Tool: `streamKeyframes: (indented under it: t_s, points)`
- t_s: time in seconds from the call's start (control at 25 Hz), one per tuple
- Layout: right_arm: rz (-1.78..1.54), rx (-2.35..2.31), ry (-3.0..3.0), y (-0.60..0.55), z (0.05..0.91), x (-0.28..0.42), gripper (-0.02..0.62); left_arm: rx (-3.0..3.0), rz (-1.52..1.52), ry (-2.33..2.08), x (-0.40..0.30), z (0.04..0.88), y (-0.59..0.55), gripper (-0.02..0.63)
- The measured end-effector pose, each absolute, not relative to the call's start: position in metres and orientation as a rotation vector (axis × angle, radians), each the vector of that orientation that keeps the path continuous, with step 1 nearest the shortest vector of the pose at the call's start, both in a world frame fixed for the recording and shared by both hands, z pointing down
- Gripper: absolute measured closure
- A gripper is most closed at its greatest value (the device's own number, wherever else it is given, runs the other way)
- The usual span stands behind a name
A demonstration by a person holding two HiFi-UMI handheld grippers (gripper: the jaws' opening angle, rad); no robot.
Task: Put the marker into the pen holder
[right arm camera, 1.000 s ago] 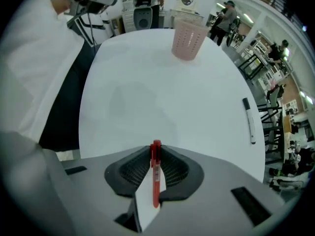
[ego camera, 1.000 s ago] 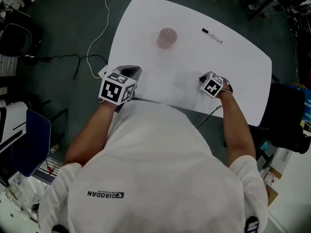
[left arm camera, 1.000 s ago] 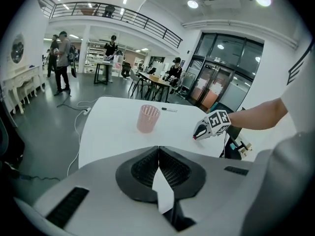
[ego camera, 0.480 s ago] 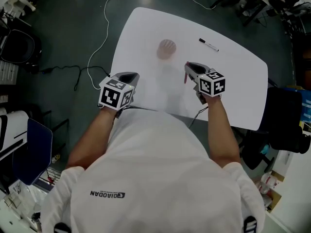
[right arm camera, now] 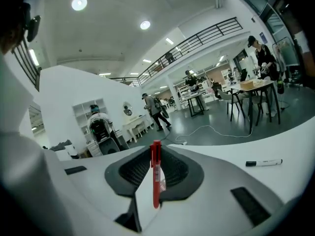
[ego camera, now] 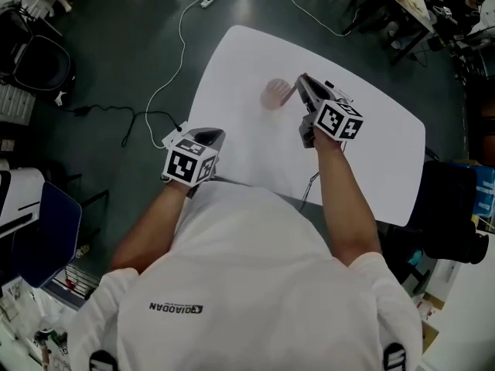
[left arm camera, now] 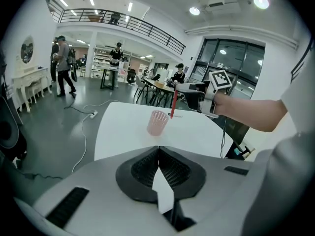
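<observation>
One red marker [right arm camera: 155,173] stands clamped in your right gripper [ego camera: 302,83]; carrying step, by the look. Next, centre it over the pen holder [ego camera: 272,94], then lower.

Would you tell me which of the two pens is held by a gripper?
The red pen, clamped upright in the right gripper; the black-capped marker lies flat on the table, untouched.

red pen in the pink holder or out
Out: the red pen hangs upright, clamped in the right gripper, tip beside the pink holder's rim, not inside.
</observation>
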State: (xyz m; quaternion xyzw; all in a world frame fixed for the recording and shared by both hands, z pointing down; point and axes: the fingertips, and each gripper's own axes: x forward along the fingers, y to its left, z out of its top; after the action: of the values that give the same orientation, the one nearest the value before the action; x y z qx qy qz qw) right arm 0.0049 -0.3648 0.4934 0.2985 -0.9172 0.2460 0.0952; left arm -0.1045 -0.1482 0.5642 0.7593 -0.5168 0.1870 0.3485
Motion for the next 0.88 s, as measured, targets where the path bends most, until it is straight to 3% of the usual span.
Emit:
streamKeyframes:
  t_s: [0.36,0.88]
  points:
    - [0.962,1.285,-2.526,-0.409,0.547,0.013,0.514,1.937,0.448,-1.388,-0.127,0.560,-0.120,0.578]
    - [0.899,1.104,-2.407,-0.377,0.595,0.002,0.489,1.943,0.446,-1.393,-0.131,0.557,-0.105,0.578]
